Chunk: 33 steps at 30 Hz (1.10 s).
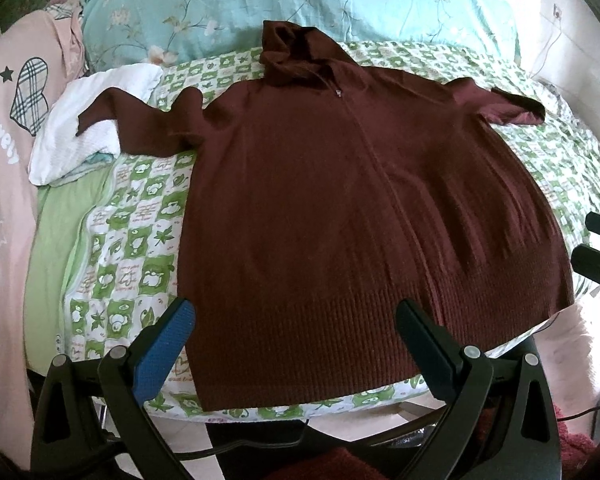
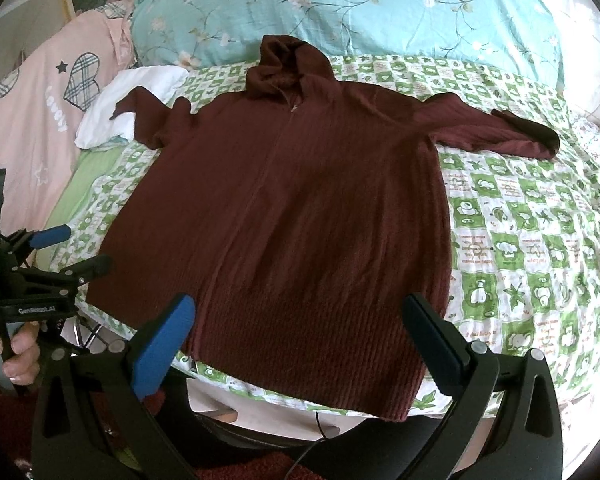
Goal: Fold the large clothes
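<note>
Beyond each wide-apart gripper (image 1: pixel 296 312) lies the hoodie (image 1: pixel 340 200) flat.

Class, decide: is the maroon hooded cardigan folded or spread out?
Spread out: the maroon hooded cardigan lies flat on the bed sheet, both sleeves extended, no folds made.

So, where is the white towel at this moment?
The white towel lies at the bed's far left, under the maroon hooded cardigan's left-side sleeve, beside the pink quilt.

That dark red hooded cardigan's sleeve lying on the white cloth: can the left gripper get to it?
Probably yes. The left gripper is open above the hem of the cardigan, and nothing lies on the sleeve or between them. It is across the bed, though, so it needs a long reach.
</note>
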Available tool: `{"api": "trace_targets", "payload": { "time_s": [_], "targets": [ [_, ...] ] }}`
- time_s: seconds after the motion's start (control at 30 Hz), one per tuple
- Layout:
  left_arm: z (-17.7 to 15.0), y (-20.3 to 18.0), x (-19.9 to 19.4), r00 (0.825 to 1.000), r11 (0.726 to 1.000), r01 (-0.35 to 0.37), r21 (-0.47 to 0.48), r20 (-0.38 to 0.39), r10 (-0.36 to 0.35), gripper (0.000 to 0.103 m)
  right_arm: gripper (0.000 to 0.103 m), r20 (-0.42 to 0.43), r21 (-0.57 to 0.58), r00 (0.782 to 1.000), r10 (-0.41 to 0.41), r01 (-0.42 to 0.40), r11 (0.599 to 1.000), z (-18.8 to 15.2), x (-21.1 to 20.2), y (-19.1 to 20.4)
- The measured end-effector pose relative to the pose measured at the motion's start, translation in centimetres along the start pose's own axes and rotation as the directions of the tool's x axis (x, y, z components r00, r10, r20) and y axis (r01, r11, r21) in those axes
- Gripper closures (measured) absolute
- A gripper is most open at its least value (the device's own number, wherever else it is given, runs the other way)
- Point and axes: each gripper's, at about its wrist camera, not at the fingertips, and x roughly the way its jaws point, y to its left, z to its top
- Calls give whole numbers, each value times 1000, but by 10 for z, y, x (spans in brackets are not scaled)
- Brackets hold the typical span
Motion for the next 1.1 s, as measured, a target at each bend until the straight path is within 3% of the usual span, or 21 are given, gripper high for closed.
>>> {"api": "trace_targets", "payload": {
  "time_s": [0.57,0.8,1.0,1.1],
  "targets": [
    [0,-2,2,1000,1000,1,13,-2,-1,2,0,40,-2,999,-1,1,1000,-4,3,-5],
    [1,-1,7,998,999,51,-7,-22,-51,2,0,20,11,1000,2,-2,1000,-3,8,-7],
    [5,0,19,995,995,91,-28,-45,-92,2,0,131,5,991,-15,15,1000,4,15,-18],
    [9,4,28,991,992,115,-48,-62,-118,2,3,218,22,976,1,-6,1000,11,15,-31]
  ]
}}
